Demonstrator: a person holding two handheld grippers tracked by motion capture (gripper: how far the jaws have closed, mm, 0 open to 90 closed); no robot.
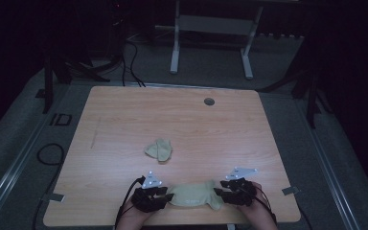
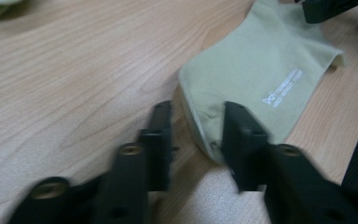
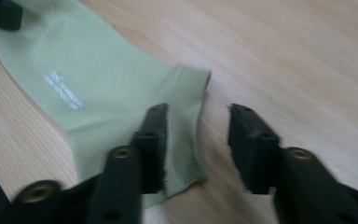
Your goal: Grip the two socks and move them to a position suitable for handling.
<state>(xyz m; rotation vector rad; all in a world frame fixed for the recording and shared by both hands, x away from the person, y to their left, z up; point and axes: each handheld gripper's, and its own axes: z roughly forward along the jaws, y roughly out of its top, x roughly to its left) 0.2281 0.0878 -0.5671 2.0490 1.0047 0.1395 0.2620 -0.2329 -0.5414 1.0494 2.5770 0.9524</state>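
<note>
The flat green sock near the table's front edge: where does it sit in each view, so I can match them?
High view: the flat sock lies at bottom centre, between the left gripper and right gripper.
Left gripper view: upper right, its end between the open fingers.
Right gripper view: upper left, its ribbed cuff between the open fingers.
Shared landmark: the white print on the sock, in both gripper views.

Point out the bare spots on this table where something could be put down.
The table is bare across its far half, from the crumpled sock to the round hole, and along both sides. The near edge is crowded: flat sock between left gripper and right gripper.
</note>
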